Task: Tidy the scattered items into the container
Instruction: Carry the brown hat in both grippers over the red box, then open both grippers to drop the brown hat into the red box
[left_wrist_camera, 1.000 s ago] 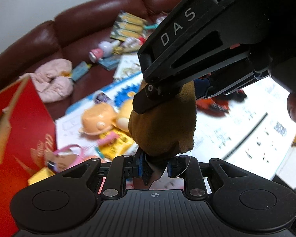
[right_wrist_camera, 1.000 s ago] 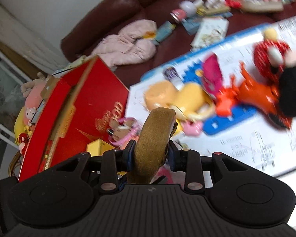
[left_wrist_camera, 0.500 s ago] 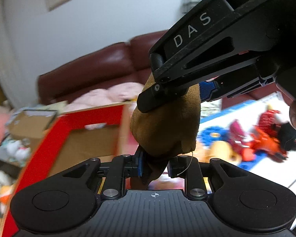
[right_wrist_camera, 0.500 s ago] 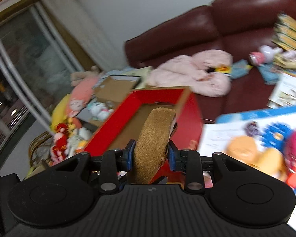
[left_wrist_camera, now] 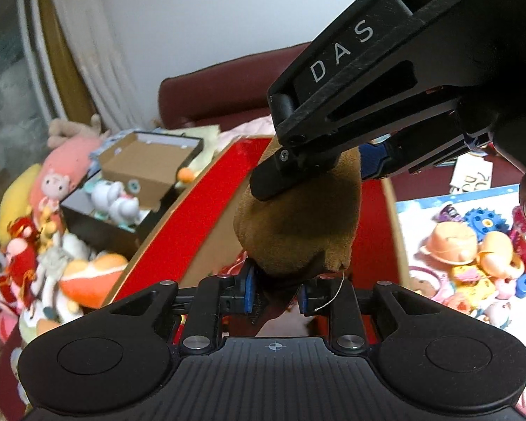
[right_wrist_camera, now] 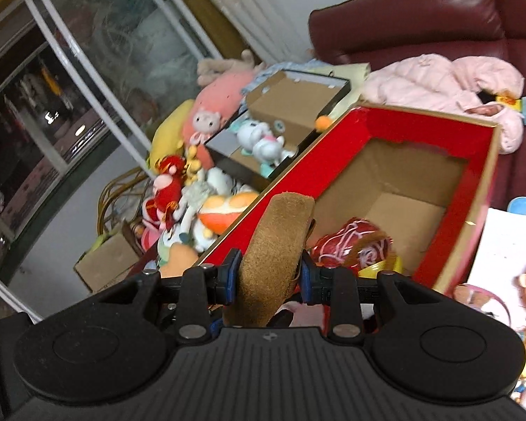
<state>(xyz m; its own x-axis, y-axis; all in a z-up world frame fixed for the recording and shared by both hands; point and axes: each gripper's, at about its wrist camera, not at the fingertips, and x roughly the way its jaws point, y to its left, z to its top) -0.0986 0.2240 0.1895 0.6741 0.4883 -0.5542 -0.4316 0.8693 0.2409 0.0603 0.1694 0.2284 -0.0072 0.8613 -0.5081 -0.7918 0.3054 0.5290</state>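
Observation:
Both grippers hold one brown suede item (left_wrist_camera: 298,231) in the air. In the left wrist view its lower end sits between the pads of my left gripper (left_wrist_camera: 277,293), and my right gripper (left_wrist_camera: 315,175) clamps its upper part from the right. In the right wrist view the brown suede item (right_wrist_camera: 277,231) stands on edge in my right gripper (right_wrist_camera: 270,279). Both pairs of jaws are opening, with the pads still touching the suede. Just beyond and below lies the open red box (right_wrist_camera: 420,115), its red wall (left_wrist_camera: 207,189) showing behind the item. Inside lie a red toy with pink yarn (right_wrist_camera: 350,245) and something yellow (right_wrist_camera: 382,266).
A heap of plush toys (right_wrist_camera: 193,182) and an open cardboard box (right_wrist_camera: 291,105) lie left of the red box. A pink jacket (right_wrist_camera: 449,84) rests on the maroon sofa (right_wrist_camera: 420,17) behind. Several small toys (left_wrist_camera: 473,256) are scattered on a white sheet at right.
Both grippers have swung left and upward with the brown item, from over the scattered toys to the open red box, whose inside has come into view.

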